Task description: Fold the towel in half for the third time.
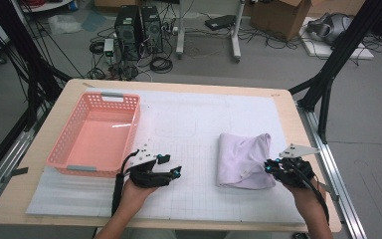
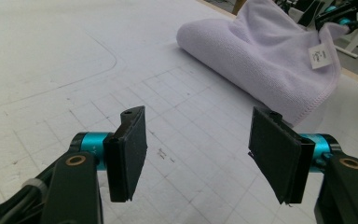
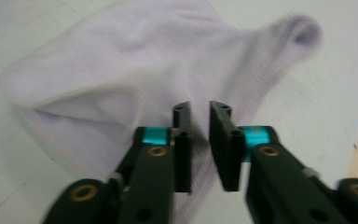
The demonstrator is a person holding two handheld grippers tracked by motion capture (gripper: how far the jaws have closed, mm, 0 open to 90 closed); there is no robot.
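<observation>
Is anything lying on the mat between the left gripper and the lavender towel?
Nothing visible does. Bare gridded mat runs from the left gripper, whose jaws stand apart with nothing between them, to the folded lavender towel. The pink basket sits off to the other side.

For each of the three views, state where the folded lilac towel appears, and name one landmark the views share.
High view: lilac towel right of centre on the mat.
Left gripper view: upper right, beyond the open jaws.
Right gripper view: across the middle and upper left, behind narrowly parted jaws.
Shared landmark: the white gridded mat.

One lilac towel [image 1: 243, 160]; one pink basket [image 1: 95, 164]; two claws.
</observation>
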